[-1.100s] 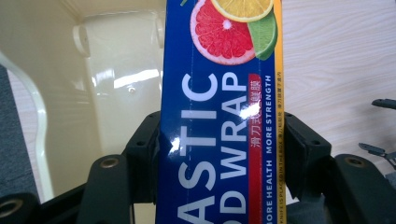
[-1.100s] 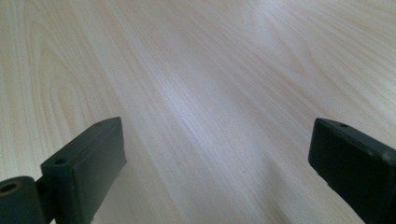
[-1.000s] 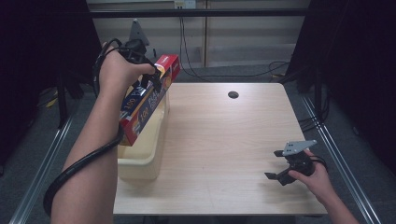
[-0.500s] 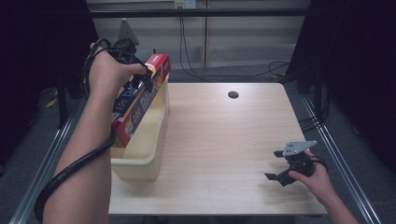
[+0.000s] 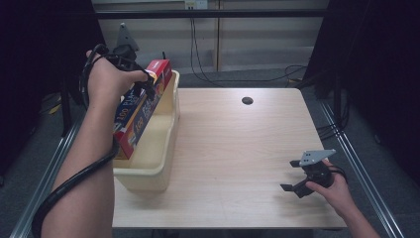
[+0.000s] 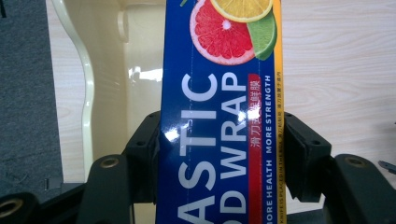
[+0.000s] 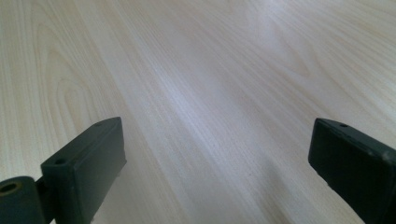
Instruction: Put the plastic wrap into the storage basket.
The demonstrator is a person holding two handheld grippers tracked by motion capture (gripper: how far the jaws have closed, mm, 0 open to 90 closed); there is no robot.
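Plastic wrap box [image 6: 219, 140] clamped between left gripper [image 6: 219, 158] fingers [image 6: 301, 158].

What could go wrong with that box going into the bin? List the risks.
1. The left gripper grips the long plastic wrap box near one end, tilted; the far end could swing or slip in the grip.
2. The box's lower end lies close to the wall of the cream bin; it may catch the rim or push the bin.
3. The bin sits at the edge of the table, so a shove might tip it off.
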